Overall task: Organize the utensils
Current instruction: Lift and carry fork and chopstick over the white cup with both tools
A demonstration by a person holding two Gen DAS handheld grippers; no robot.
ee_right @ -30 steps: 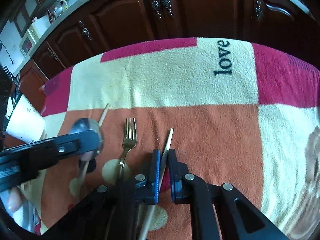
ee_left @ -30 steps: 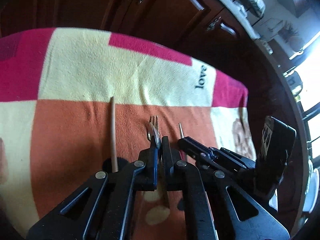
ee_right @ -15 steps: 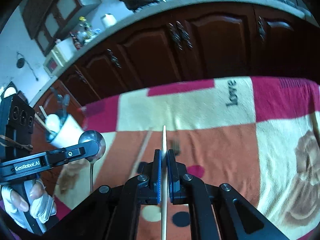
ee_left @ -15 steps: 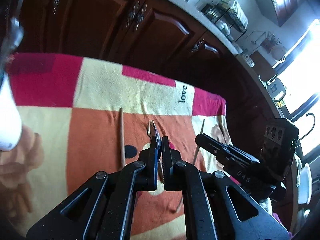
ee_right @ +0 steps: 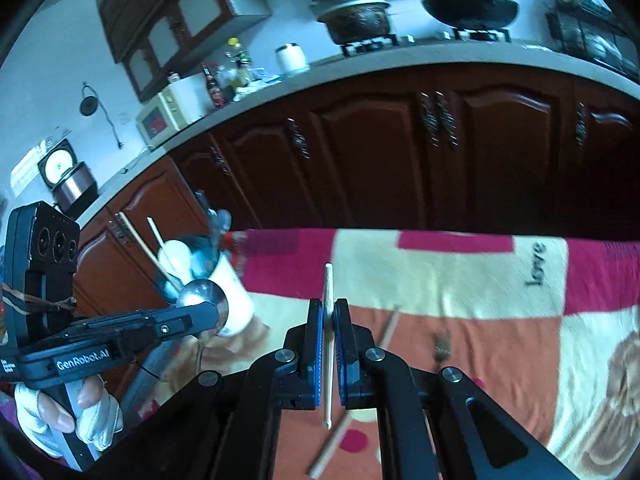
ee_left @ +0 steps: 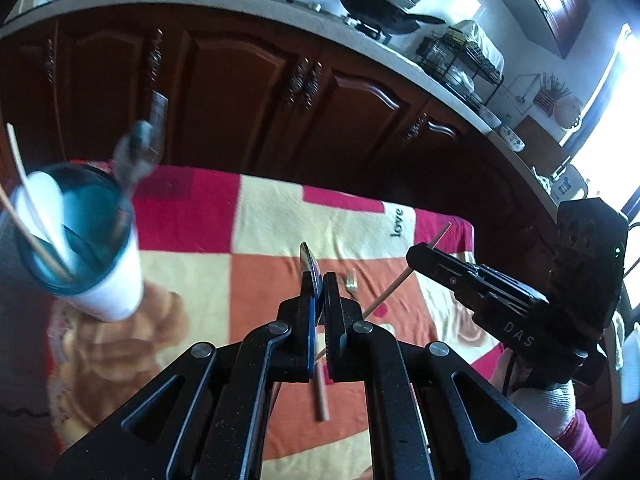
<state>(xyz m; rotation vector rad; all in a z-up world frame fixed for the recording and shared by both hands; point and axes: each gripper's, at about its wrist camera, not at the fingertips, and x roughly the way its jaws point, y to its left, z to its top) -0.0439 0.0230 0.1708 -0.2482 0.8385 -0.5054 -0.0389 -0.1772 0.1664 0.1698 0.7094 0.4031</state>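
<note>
1. Blanket [ee_left: 280, 216] – checked red, cream and orange – covers the surface; dark cabinets [ee_left: 240, 92] behind it.
2. Cup [ee_left: 80, 240] at blanket's left end; fork [ee_left: 351, 280] and stick [ee_left: 322, 394] lie mid-blanket.
3. Left gripper [ee_left: 318, 280] grips a spoon [ee_left: 306, 256]; right gripper [ee_right: 329, 312] grips a chopstick [ee_right: 328, 280] – both above the blanket.

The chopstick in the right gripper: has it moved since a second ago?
Yes. The chopstick, then lying on the blanket beside the fork, is now lifted clear, clamped in the right gripper.
</note>
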